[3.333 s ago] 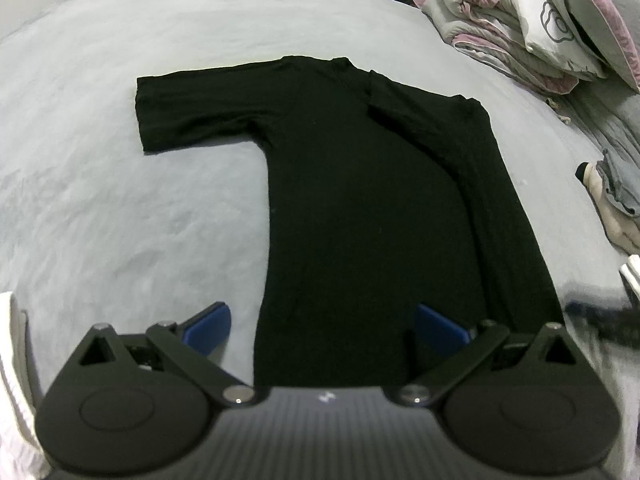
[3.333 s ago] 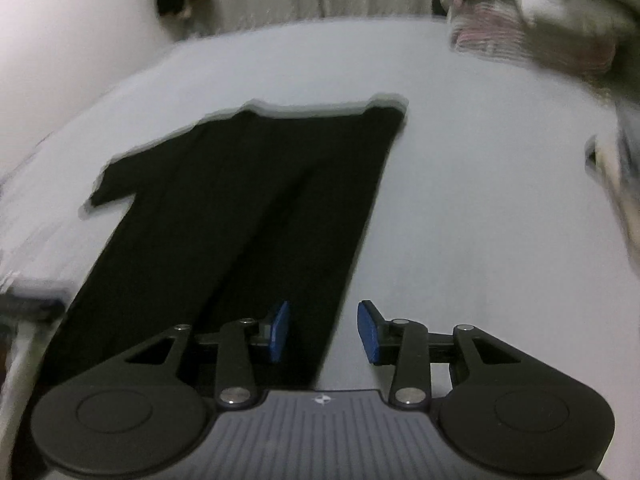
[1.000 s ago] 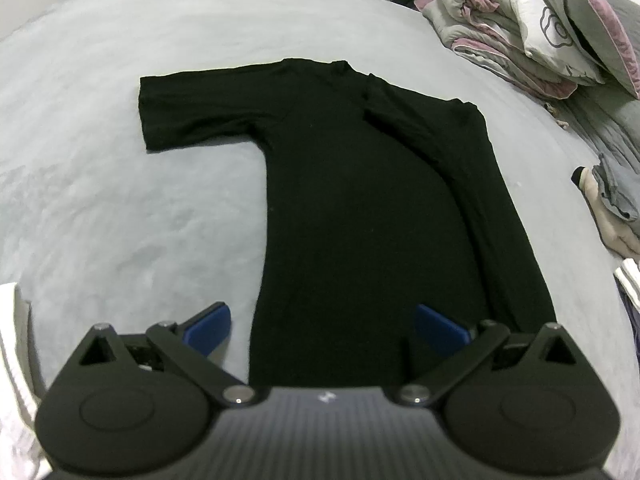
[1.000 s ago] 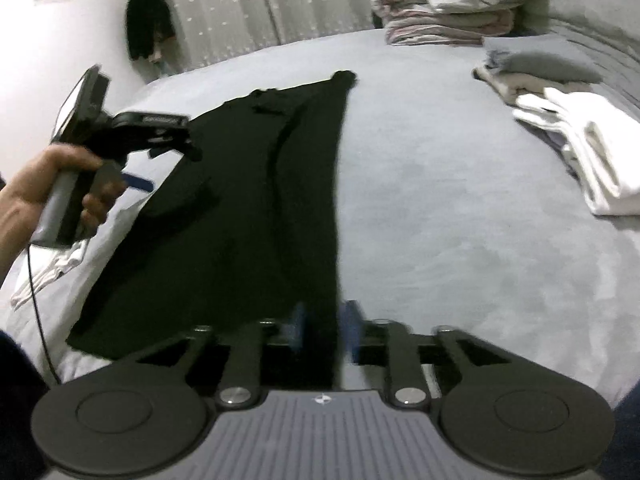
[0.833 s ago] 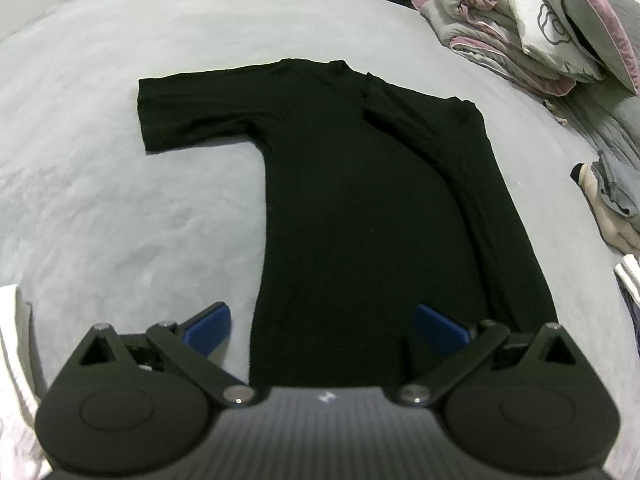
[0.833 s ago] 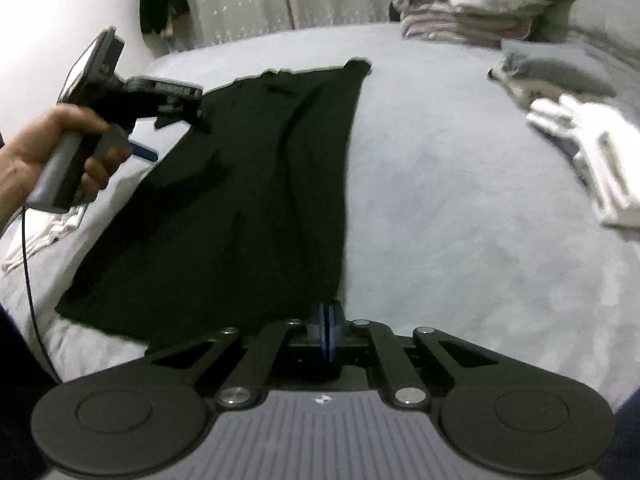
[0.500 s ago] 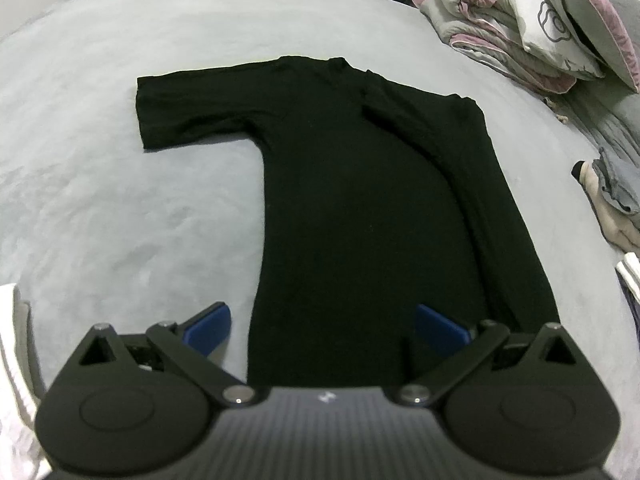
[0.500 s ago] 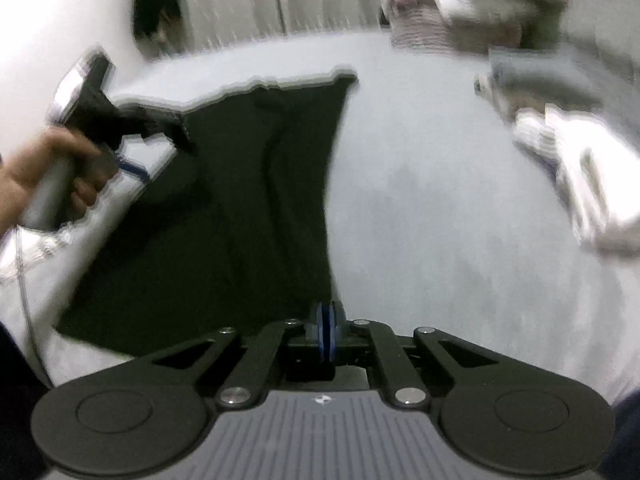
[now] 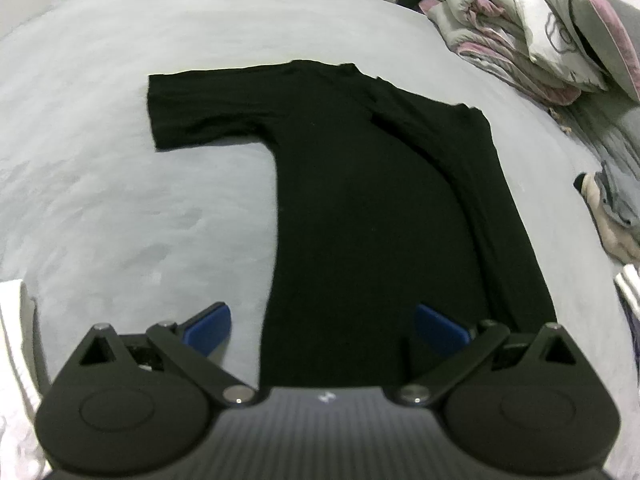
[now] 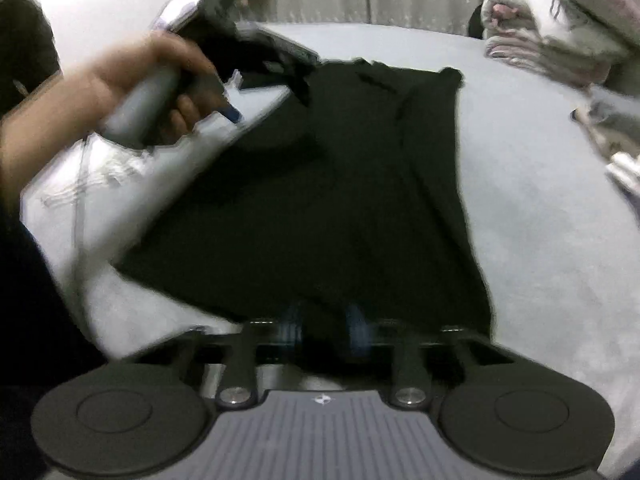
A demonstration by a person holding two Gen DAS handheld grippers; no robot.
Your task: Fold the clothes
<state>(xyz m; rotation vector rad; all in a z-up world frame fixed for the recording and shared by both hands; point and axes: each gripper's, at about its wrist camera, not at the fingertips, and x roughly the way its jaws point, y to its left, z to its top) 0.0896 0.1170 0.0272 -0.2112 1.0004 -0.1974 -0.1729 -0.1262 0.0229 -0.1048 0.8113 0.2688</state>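
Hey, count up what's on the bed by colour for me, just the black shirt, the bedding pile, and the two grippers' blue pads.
Black: 1, the shirt spread on the grey bed.
Grey, white and pink: 1, the pile of folded bedding at the far corner.
Blue: 4 pads, 2 on the left gripper, 2 on the right gripper.
Total: 6.

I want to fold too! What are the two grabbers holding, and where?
Right gripper pinches the black shirt at its bottom hem. Left gripper is open, holding nothing.
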